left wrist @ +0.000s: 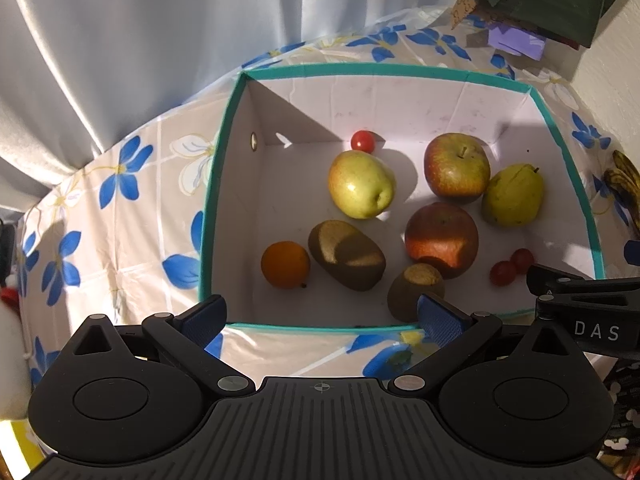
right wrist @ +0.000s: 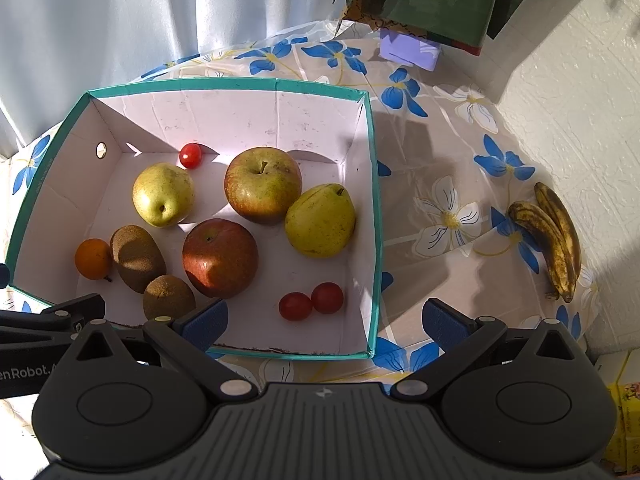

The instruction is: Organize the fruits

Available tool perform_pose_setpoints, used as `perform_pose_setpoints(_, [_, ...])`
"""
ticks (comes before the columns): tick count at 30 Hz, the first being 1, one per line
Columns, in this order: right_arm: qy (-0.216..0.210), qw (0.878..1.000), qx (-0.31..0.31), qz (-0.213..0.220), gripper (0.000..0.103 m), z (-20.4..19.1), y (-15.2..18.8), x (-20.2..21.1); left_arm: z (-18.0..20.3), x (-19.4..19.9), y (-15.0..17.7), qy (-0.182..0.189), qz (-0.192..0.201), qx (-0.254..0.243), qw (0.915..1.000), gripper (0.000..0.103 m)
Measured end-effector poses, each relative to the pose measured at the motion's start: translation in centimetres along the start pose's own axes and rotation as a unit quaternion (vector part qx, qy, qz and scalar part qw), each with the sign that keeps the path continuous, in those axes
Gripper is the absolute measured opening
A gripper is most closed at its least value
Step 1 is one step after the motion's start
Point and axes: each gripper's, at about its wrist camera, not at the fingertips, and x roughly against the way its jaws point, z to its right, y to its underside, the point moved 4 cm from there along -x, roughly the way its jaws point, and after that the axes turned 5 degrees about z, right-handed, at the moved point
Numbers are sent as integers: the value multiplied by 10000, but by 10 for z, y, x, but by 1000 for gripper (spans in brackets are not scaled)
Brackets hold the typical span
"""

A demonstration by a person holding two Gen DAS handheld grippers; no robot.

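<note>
Nearly all the fruit is being kept inside the teal-rimmed box [right wrist: 372, 216] — apples, pears, kiwis, an orange [right wrist: 93, 259] and cherry tomatoes lying loose on its white floor. Only the bananas [right wrist: 554, 240] are being left out, on the floral tablecloth [right wrist: 448, 152] at about 3 o'clock of the box, likely next to be gathered. The left gripper [left wrist: 320, 316] and the right gripper [right wrist: 325, 322] are both being held spread and empty at the near rim — nothing is being pinched

Fruits [right wrist: 220, 258] loose in teal-rimmed box [right wrist: 374, 216] — spotted bananas [right wrist: 554, 236] outside
</note>
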Motion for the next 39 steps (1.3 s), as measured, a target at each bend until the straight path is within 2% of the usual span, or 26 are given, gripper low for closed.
perform_pose_setpoints(20, [48, 10000, -25, 26, 103, 1, 0, 0, 5, 3, 1, -135, 154, -187, 9996, 103])
perform_pose_setpoints(39, [77, 10000, 0, 38, 103, 1, 0, 0, 4, 3, 0, -123, 140, -171, 9997, 103])
